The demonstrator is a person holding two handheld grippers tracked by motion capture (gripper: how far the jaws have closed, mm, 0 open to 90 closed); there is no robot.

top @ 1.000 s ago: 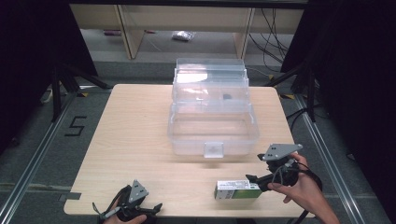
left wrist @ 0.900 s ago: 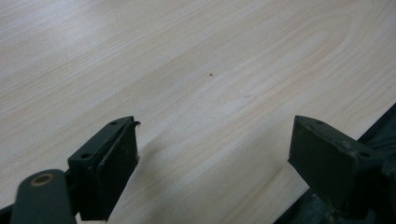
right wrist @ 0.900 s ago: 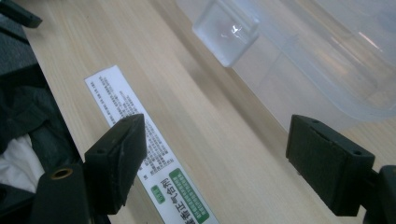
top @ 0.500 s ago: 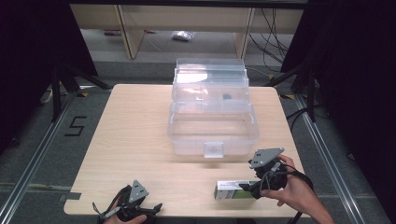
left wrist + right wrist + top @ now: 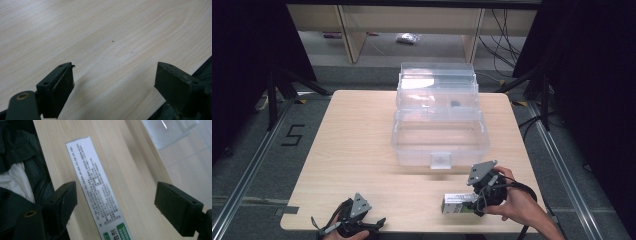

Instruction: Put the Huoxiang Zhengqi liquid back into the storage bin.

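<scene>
The step in hand looks like a pick-up of the small carton (image 5: 458, 203), a long, flat cardboard box with fine print on a white face and green at one end, lying near the front edge of the table (image 5: 357, 145) toward its right corner. The right gripper (image 5: 115, 207) straddles it with its jaws spread wide, nothing clamped. The likely next move is closing squarely across the narrow sides, since thin card dents easily. The clear plastic storage box (image 5: 439, 122), stepped and glossy with its lid up, sits mid-table toward the rear edge, probably the destination. The left gripper (image 5: 113, 85) rests agape over bare pale wood-grain at the front left corner.
</scene>
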